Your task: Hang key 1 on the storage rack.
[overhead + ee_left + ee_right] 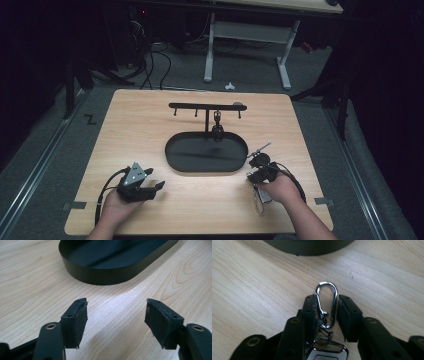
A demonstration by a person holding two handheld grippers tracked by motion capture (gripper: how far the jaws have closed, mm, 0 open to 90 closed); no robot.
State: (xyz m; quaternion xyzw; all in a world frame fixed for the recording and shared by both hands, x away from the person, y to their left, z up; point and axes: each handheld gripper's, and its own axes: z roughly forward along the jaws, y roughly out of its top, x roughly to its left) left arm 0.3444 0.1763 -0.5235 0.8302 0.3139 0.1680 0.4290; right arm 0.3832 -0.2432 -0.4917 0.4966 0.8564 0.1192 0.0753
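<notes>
— Wood-grain tabletop [150, 130] from above: what's on it?

— A black oval tray [206, 152] sits mid-table, with a black hook rack [207, 106] rising from its far edge. One dark item [217, 131] already hangs from the rack, down toward the tray. The left tongs [150, 190] rest near the front left, well apart from the tray. The right tongs [256, 167] sit just beside the tray's right end, with a silver clip [262, 147] poking out toward it.

— And the left gripper view?

— Left tongs [116, 317] spread wide, nothing between the pads, bare wood beneath. The tray's wall [105, 277] stands ahead of them.

— The right gripper view?

— Right tongs [325, 312] pinching the silver clip [327, 302], a carabiner hook, its rounded tip sticking out past the pads. A small ring and a shiny key fob [324, 353] hang back below it, between the jaws. The tray's rim [309, 248] lies ahead, with open wood between it and the clip.
</notes>
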